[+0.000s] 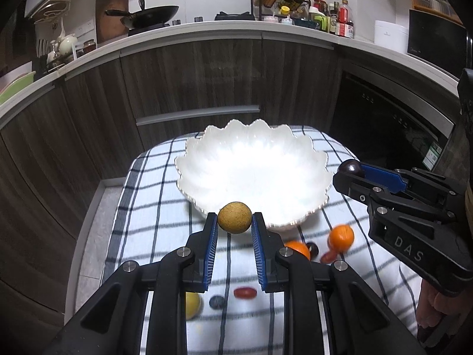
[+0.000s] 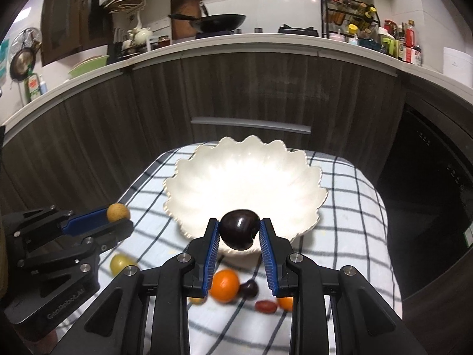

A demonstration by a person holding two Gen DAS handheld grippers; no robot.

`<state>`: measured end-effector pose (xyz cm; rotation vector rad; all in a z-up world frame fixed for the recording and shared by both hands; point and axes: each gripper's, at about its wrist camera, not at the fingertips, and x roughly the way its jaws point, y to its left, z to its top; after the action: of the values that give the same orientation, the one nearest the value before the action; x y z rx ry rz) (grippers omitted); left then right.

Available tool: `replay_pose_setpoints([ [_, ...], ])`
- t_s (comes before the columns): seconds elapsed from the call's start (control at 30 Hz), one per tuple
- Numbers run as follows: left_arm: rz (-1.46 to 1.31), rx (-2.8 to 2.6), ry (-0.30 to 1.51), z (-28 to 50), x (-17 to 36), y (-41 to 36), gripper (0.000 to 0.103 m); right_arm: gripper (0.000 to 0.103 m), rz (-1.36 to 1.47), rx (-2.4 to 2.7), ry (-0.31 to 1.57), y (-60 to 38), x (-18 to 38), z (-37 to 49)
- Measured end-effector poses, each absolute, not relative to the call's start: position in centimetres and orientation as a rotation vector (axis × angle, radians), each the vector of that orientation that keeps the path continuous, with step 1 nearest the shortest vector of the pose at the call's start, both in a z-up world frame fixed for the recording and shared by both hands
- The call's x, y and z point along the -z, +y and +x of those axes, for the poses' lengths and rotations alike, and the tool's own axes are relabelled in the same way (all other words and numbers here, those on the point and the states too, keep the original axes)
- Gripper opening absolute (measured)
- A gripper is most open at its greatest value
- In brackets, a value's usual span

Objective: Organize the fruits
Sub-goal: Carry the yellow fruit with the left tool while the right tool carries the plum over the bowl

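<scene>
left gripper tilted down, fingers pinching tan fruit

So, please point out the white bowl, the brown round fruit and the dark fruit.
white bowl (image 1: 317,159): left wrist view, right rim.
brown round fruit (image 1: 234,217): left wrist view, middle, between left gripper fingers.
dark fruit (image 2: 240,233): right wrist view, middle, between right gripper fingers.

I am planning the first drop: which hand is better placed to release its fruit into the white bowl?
Probably left. Its gripper holds the tan fruit at the bowl's near rim; the right gripper holds the dark plum beside the bowl.
</scene>
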<state>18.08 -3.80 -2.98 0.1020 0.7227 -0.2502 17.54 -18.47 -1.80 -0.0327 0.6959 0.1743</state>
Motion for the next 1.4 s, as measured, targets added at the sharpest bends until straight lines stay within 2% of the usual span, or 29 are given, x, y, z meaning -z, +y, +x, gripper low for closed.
replay_pose_setpoints([
  [0.57, 0.087, 0.237, 0.761, 26.4, 3.8, -5.3, 0.024, 0.030, 0.031, -0.090, 0.736, -21.8, 2.4, 25.6],
  [1.4, 0.089, 0.198, 0.902, 34.4, 7.8, -6.3, 0.024, 0.030, 0.040, 0.006, 0.914, -24.0, 7.6, 34.8],
])
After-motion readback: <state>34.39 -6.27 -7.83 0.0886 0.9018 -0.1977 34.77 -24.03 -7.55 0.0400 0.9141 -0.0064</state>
